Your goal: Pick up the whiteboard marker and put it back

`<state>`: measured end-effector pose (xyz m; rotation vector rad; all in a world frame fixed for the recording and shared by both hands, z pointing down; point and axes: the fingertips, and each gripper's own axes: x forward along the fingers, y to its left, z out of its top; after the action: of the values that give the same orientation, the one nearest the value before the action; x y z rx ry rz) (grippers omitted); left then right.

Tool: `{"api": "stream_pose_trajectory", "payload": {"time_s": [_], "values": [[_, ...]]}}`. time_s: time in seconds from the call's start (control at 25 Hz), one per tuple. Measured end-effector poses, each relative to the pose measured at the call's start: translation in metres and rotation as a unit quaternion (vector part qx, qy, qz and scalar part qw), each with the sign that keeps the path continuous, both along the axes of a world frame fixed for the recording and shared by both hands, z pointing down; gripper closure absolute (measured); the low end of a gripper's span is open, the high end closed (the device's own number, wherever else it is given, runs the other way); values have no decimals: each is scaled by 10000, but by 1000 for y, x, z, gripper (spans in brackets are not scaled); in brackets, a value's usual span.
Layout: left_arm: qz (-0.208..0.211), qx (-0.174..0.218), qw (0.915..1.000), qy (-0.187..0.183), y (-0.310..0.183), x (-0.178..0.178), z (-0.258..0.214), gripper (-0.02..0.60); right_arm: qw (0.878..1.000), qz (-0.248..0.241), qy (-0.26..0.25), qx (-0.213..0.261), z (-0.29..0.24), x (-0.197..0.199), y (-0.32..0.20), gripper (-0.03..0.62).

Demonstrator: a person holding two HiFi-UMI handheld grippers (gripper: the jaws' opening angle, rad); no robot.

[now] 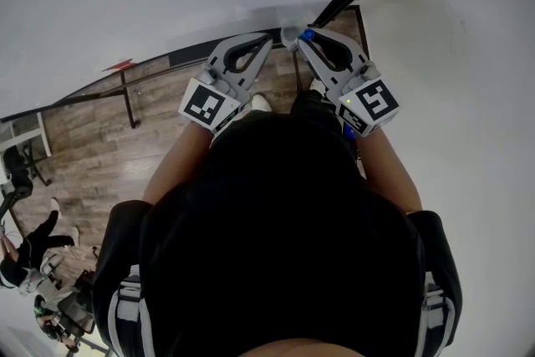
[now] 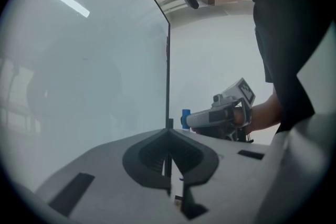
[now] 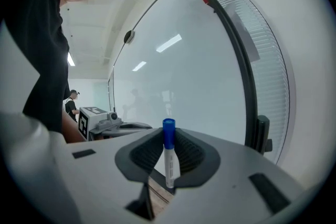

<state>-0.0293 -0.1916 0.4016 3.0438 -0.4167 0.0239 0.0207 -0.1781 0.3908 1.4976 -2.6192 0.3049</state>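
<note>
The right gripper (image 3: 168, 134) has its two jaws partly open and pressed on a thin white plastic whiteboard marker (image 3: 170, 162) with a blue cap. So the marker is not lying anywhere. It is up in the air, in that gripper. It stands tall between the jaws, cap up and the other end down, crosswise to the way the gripper points. In the head view only the blue cap (image 1: 308, 35) peeks out at the tip.

The left gripper (image 2: 168, 132) has its jaws closed together with nothing in them. It is held just beside the right one, so the right hand is the one that has to do the job.

The big shiny white whiteboard (image 3: 178, 60) with its black frame (image 3: 242, 76) is right ahead of both grippers. I think the marker now has to go back to its spot by the board, but I cannot see a tray or holder clearly.

There is faint grey print on the marker's body, too small to read. The cube (image 1: 374, 103) on each gripper shows black and white squares, no words.
</note>
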Motion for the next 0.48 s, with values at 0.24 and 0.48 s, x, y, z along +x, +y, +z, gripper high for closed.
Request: {"api": "stream_pose_trajectory", "payload": {"time_s": [0.24, 0.48], "values": [[-28, 89, 9999, -86, -7, 5, 3, 578, 9999, 48, -140, -32, 5, 9, -8, 533], [-90, 127, 9999, 63, -9, 5, -4, 578, 9999, 40, -142, -29, 3, 10, -11, 533]]}}
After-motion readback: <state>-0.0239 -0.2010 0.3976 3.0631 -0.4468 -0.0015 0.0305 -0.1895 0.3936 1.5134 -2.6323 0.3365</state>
